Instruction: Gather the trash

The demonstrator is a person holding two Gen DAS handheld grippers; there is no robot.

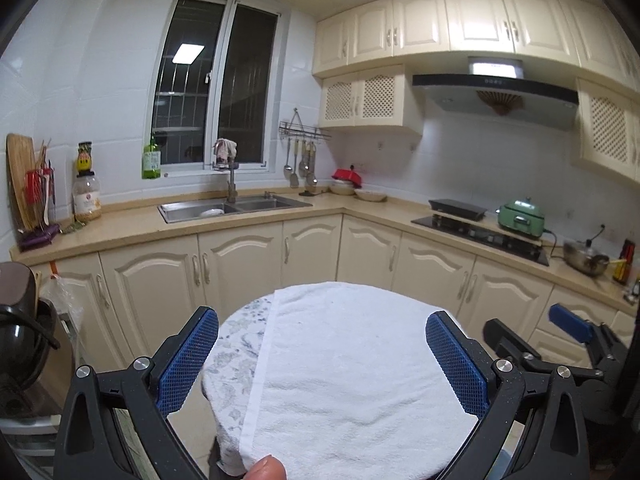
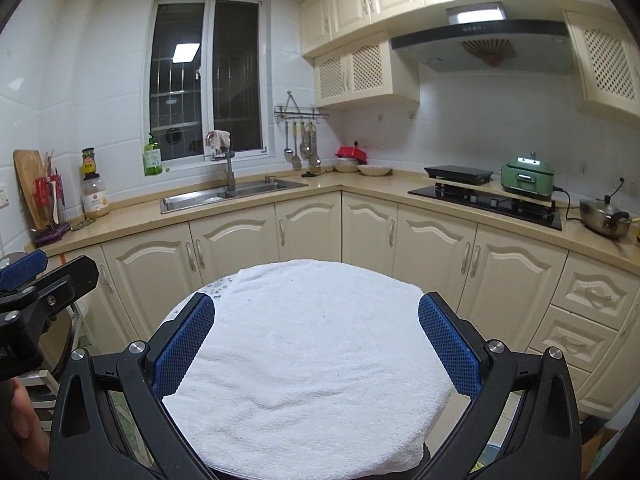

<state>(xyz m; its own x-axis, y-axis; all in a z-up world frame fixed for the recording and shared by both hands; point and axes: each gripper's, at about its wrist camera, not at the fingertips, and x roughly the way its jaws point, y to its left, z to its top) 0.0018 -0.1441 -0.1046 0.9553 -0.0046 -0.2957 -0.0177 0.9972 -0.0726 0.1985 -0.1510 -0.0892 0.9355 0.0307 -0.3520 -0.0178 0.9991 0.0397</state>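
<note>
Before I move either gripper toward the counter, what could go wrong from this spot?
1. No trash shows in either view, so you might grab the wrong thing.
2. The white towel lies loosely over the round table; low open fingers could snag and drag it.
3. The left gripper and right gripper sit close side by side, so a sideways swing may knock them together.

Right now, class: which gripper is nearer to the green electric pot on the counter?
Right. The green electric pot sits far right on the counter. The right gripper is on that side; the left gripper is beside it, further left. Both hang open over the white towel.
</note>
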